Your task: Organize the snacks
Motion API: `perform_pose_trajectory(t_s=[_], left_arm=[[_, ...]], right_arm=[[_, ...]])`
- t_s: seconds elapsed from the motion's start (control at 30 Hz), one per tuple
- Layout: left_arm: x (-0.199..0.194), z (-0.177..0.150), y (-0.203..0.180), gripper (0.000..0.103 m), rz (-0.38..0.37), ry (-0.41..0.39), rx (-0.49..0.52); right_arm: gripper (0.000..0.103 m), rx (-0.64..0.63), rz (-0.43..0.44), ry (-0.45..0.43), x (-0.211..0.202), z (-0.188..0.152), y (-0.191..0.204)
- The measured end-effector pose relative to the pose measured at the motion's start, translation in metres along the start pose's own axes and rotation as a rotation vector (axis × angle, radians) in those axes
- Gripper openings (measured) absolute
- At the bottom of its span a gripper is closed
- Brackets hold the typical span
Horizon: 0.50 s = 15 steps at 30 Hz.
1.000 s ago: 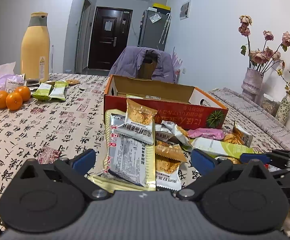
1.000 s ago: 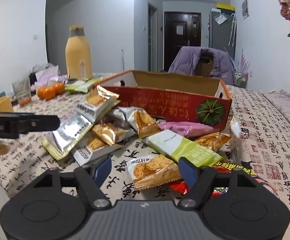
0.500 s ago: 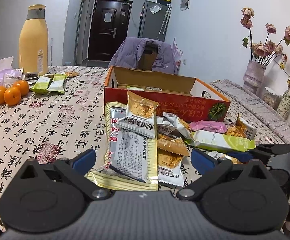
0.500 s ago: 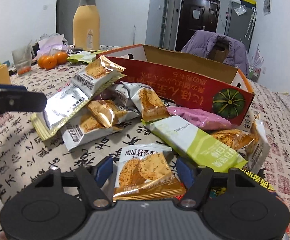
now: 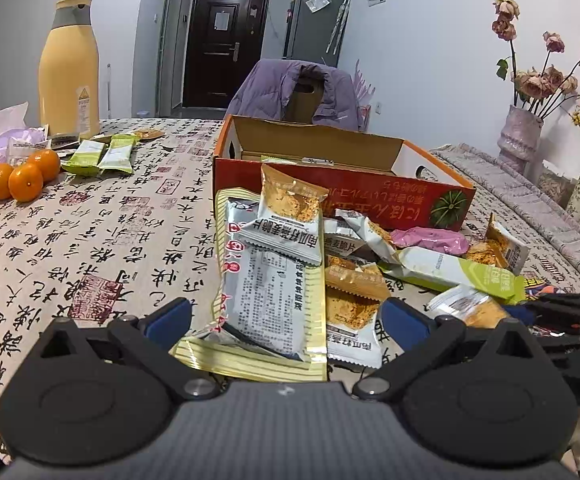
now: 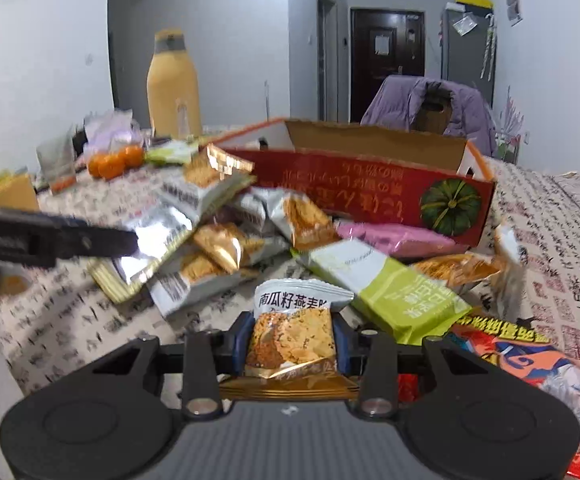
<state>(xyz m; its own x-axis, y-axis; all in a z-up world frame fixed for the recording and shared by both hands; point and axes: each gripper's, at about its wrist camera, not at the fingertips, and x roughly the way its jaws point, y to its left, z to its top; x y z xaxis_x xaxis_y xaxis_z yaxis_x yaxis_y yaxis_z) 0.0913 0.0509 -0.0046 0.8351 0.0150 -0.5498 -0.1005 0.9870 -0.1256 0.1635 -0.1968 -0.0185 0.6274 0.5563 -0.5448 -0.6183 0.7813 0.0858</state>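
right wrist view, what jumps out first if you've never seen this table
The right gripper has just been closing and now pinches a small gold-and-white cracker packet at the bottom centre. Behind it a heap of foil snack packets spreads over the calligraphy-print tablecloth, in front of an open red cardboard box with a pumpkin picture. Far left stands a tall yellow bottle.

Cream surface cloth printed with black calligraphy and red seals. Red box with a green pumpkin picture and plain brown inside. Silver-and-gold packet, lime-and-white bar, pink pack. Orange tangerines, yellow bottle with grey collar. Black tool with blue pads.
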Motion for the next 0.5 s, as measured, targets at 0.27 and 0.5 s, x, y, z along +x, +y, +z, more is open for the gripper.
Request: perform_pose_trajectory(t_s=[0.27, 0.5], left_arm=[[0.013, 0.018, -0.006, 0.103, 0.049, -0.014, 0.038], [0.033, 0.04, -0.022, 0.101, 0.106, -0.049, 0.093]], right_arm=[[0.04, 0.021, -0.024, -0.088, -0.018, 0.014, -0.006], [0.04, 0.056, -0.066, -0.113, -0.017, 0.022, -0.022]])
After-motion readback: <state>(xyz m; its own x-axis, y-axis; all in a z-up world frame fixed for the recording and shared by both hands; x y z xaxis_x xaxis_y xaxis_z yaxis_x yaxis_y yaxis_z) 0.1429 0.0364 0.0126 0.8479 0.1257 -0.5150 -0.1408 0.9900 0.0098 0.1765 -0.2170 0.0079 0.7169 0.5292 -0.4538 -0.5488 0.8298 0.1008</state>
